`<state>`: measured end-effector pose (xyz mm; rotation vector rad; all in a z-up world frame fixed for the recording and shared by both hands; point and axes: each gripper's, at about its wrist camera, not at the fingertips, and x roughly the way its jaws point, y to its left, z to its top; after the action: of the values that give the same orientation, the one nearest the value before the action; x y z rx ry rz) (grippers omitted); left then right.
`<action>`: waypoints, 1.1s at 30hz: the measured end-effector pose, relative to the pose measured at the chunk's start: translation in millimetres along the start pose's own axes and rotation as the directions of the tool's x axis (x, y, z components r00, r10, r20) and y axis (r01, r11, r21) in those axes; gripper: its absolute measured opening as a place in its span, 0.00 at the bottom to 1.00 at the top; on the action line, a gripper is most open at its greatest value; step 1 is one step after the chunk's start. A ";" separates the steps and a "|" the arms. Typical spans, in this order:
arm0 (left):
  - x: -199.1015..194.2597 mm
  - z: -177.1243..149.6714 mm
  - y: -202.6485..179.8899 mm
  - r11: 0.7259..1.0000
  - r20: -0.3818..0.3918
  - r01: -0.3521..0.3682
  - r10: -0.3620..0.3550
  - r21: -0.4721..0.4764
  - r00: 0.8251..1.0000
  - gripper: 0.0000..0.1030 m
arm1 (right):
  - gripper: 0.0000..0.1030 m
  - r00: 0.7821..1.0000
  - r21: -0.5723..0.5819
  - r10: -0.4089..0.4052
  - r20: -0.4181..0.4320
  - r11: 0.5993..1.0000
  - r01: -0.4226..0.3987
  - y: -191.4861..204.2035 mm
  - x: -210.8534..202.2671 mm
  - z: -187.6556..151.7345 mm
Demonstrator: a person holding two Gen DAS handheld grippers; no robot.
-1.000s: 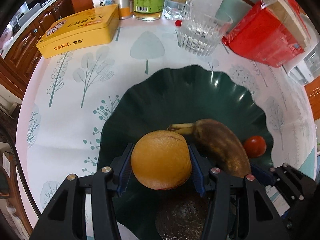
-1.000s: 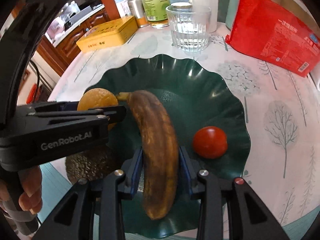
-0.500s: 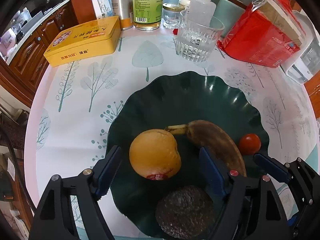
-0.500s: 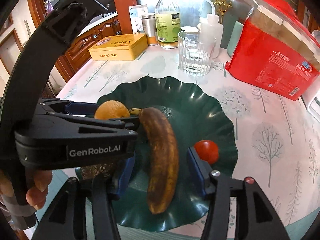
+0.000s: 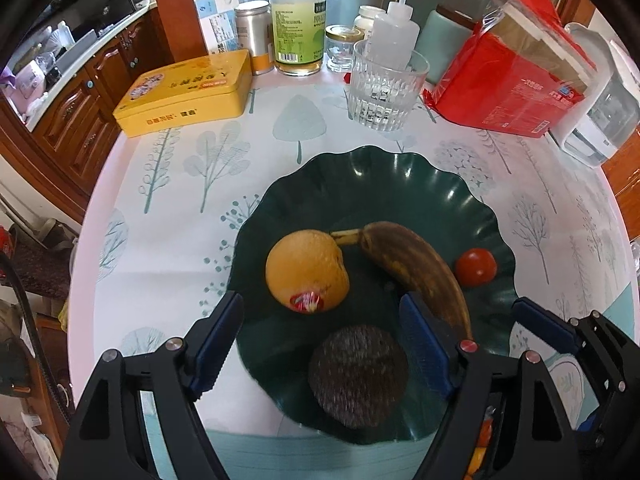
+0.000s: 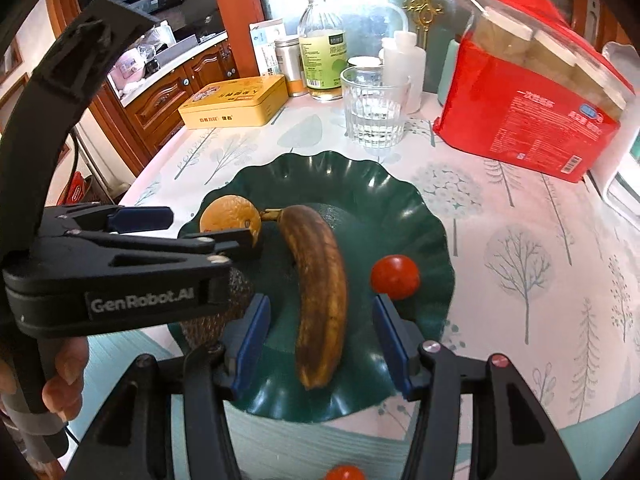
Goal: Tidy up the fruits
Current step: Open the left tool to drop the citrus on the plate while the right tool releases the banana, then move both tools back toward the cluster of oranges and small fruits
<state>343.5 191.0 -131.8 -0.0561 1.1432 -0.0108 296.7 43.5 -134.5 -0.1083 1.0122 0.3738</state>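
Observation:
A dark green wavy plate (image 5: 360,184) holds an orange (image 5: 306,270), a brown overripe banana (image 5: 416,264), a small tomato (image 5: 476,266) and a dark rough-skinned fruit (image 5: 358,372). My left gripper (image 5: 320,300) hangs open above the plate's near side, its blue pads well clear of the orange. In the right wrist view my right gripper (image 6: 320,304) is open too and straddles the banana (image 6: 320,280) from above without touching it. The tomato (image 6: 395,277) lies just right of the banana. The left gripper (image 6: 160,220) partly hides the orange (image 6: 228,216).
Behind the plate stand a ribbed glass (image 5: 386,88), a yellow tin (image 5: 188,92), a green-labelled bottle (image 5: 298,16), jars and a red packet (image 5: 508,84). A white appliance (image 5: 600,120) sits at the far right. Another small red fruit (image 6: 344,472) lies by the table's near edge.
Both grippers opened, letting go of the orange and the banana, then rose and drew back. Both fruits now rest in the plate.

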 end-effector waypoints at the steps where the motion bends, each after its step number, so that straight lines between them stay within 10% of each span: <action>1: -4.5 -2.4 -0.5 1.000 0.005 -0.004 0.004 0.001 1.000 0.77 | 0.52 1.000 0.001 0.000 0.002 1.000 0.000 -0.8 -3.1 -1.3; 33: -157.7 -106.9 -80.7 0.999 0.143 -0.030 0.024 0.040 0.989 0.81 | 0.52 0.992 0.051 -0.006 0.127 0.999 0.000 -42.6 -163.4 -71.6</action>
<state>182.4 112.1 -28.5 -0.0037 0.9999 -0.0072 176.8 -56.4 -38.2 -0.0395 0.8954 0.3476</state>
